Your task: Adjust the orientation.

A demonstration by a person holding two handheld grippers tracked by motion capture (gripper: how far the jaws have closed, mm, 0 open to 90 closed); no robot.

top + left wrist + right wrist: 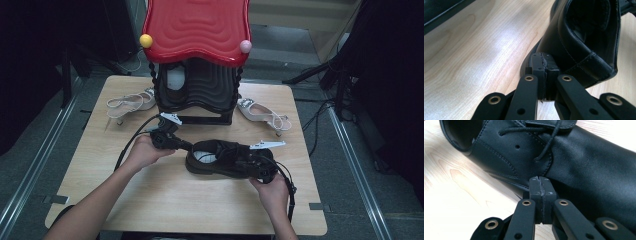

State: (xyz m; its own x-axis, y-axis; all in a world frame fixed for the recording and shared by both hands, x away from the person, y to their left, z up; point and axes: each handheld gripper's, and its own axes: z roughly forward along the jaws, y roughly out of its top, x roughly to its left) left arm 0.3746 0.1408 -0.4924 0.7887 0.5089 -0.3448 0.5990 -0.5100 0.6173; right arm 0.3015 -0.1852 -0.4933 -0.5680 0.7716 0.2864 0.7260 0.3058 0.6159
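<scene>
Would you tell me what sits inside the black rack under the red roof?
Inside the black rack, a pale shoe shows in the left opening. The red roof covers everything higher up.

Overhead arrangement on a pale wooden tabletop [165, 200]. A black leather lace-up shoe [225, 159] lies at the centre, toe toward the right. The left tongs [186, 146], held in the person's left hand [145, 152], meet the shoe's heel end; the right tongs [252, 167], held in the right hand [274, 192], rest against its near side by the toe. At the far edge stands a black ribbed shoe stand with a glossy red wavy roof [197, 30], carrying a yellow ball [146, 41] and a pink ball [245, 46]. One white strappy heeled sandal [131, 104] lies left of the stand, another [262, 114] right of it.
</scene>
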